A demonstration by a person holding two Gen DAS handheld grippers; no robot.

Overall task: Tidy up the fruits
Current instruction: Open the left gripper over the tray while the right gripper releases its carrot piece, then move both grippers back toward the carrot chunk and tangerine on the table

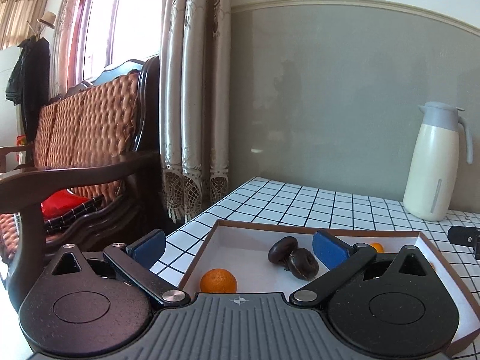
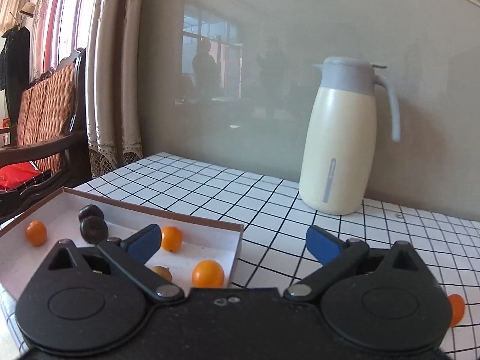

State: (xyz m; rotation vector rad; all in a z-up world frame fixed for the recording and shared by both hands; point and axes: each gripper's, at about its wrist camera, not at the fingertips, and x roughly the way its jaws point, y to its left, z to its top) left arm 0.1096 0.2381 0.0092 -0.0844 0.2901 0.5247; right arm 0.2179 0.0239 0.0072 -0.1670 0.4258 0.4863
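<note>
A shallow white box with brown rim lies on the checked tablecloth. In it are an orange, two dark ring-shaped fruits, more small oranges and a brownish fruit. One orange lies on the cloth outside the box, at my right gripper's right side. My left gripper is open and empty above the box's near left part. My right gripper is open and empty over the box's right end.
A cream thermos jug with grey lid stands by the grey wall at the table's back. A wooden wicker-backed sofa and curtains are off the table's left edge. The right gripper's dark tip shows at the left view's right edge.
</note>
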